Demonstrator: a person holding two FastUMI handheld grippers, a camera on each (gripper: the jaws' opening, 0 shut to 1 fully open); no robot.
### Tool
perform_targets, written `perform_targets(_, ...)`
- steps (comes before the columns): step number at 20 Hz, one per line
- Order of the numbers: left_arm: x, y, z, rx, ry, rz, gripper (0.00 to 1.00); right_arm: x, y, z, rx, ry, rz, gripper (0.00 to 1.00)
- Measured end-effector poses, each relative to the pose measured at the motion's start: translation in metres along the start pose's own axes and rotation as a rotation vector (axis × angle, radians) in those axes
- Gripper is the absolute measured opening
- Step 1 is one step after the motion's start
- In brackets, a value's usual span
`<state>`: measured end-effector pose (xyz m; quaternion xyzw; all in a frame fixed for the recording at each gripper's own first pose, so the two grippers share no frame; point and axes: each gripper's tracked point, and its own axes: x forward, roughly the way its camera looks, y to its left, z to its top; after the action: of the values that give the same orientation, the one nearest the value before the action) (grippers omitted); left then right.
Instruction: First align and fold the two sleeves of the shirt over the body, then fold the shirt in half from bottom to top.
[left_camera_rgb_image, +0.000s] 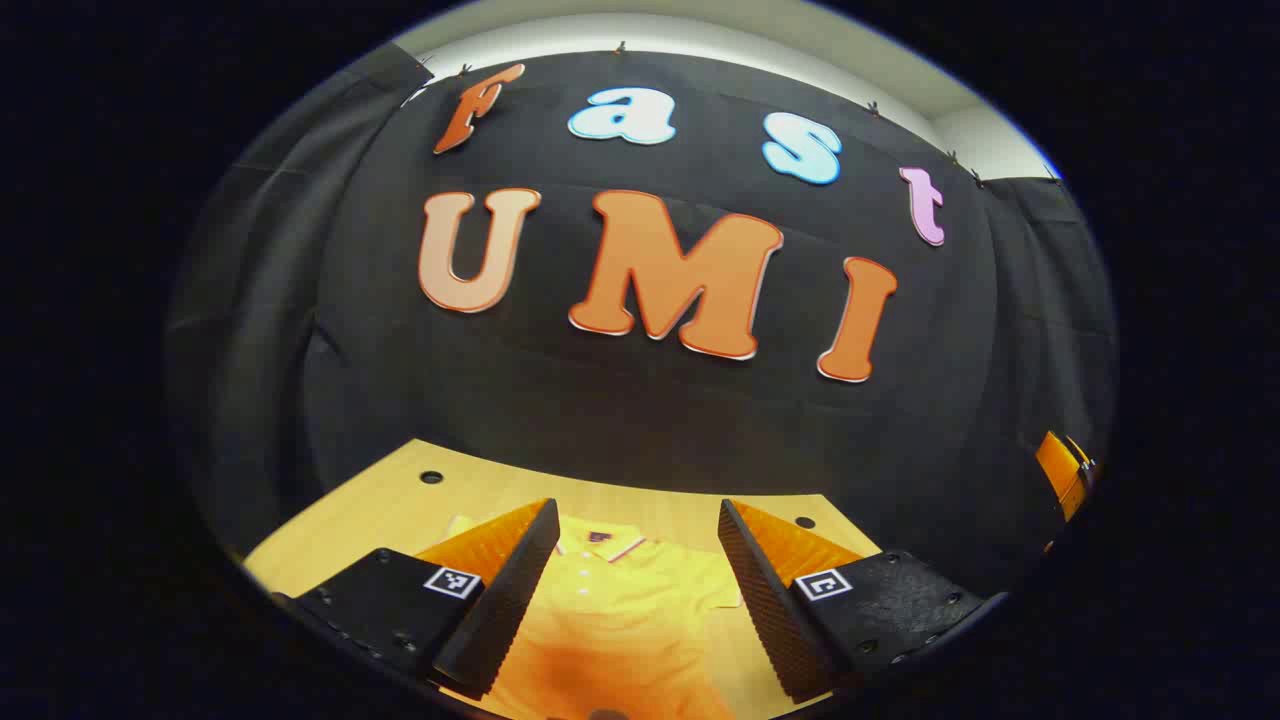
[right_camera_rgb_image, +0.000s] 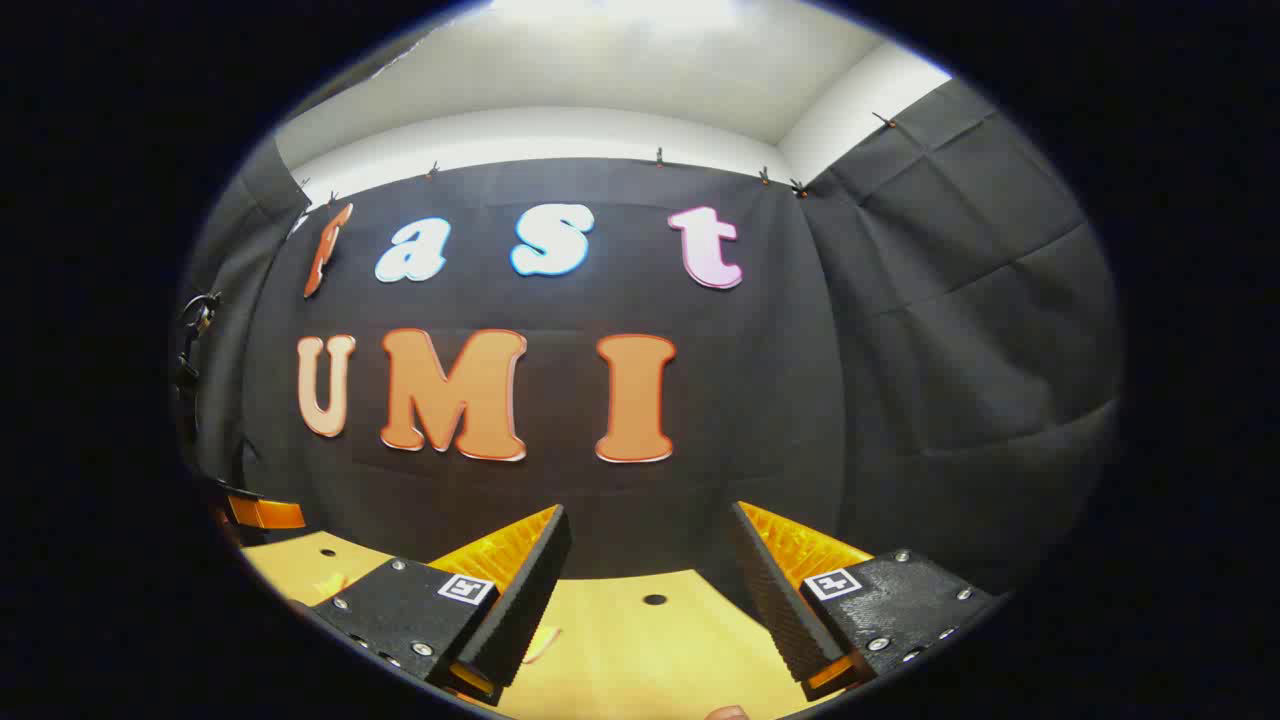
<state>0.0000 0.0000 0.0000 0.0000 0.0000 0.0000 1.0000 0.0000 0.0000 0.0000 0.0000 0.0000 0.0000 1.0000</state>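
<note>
A yellow polo shirt (left_camera_rgb_image: 620, 610) lies flat on the wooden table (left_camera_rgb_image: 390, 505), collar (left_camera_rgb_image: 600, 541) toward the far edge, buttons down the front. My left gripper (left_camera_rgb_image: 638, 512) hovers above the shirt's body, open, nothing between its fingers. In the right gripper view, my right gripper (right_camera_rgb_image: 650, 512) is open over bare table (right_camera_rgb_image: 640, 660), holding nothing. A thin edge of the shirt (right_camera_rgb_image: 541, 645) peeks out beside its left finger. The right gripper (left_camera_rgb_image: 1062, 470) also shows at the far right of the left gripper view. The left gripper (right_camera_rgb_image: 262, 513) sits at the left edge of the right gripper view.
Black cloth walls close the booth behind and at the sides of the table. Small round holes (left_camera_rgb_image: 431, 477) (right_camera_rgb_image: 655, 600) dot the tabletop near its far edge.
</note>
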Motion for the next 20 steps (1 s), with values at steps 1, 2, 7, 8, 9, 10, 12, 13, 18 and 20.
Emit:
perform_targets(1,-0.008,0.027,0.015,0.009,-0.019,0.005,0.98,-0.007,0.022,0.004,0.005,0.002,-0.005,1.0)
perform_targets(2,-0.016,0.054,0.029,0.018,-0.036,0.017,0.98,-0.013,0.043,0.009,0.022,0.01,-0.004,1.0)
perform_targets(7,-0.056,0.148,0.066,0.021,-0.106,0.073,0.98,-0.027,0.115,0.021,0.138,0.078,0.028,1.0)
perform_targets(8,-0.062,0.159,0.071,0.029,-0.112,0.079,0.98,-0.027,0.124,0.021,0.131,0.088,0.038,0.97)
perform_targets(9,-0.065,0.17,0.074,0.04,-0.121,0.091,0.98,-0.027,0.131,0.018,0.125,0.102,0.043,1.0)
perform_targets(10,-0.068,0.181,0.077,0.052,-0.131,0.108,0.98,-0.029,0.132,0.016,0.116,0.12,0.046,1.0)
perform_targets(12,-0.069,0.195,0.082,0.076,-0.139,0.138,0.98,-0.027,0.147,0.009,0.09,0.158,0.065,1.0)
perform_targets(13,-0.068,0.199,0.082,0.08,-0.14,0.145,0.98,-0.024,0.152,0.005,0.081,0.182,0.069,1.0)
perform_targets(18,-0.048,0.201,0.08,0.041,-0.121,0.143,0.98,-0.008,0.155,-0.011,0.062,0.256,0.08,0.97)
perform_targets(20,-0.035,0.198,0.084,0.044,-0.126,0.143,0.98,0.004,0.154,-0.019,0.06,0.281,0.092,0.97)
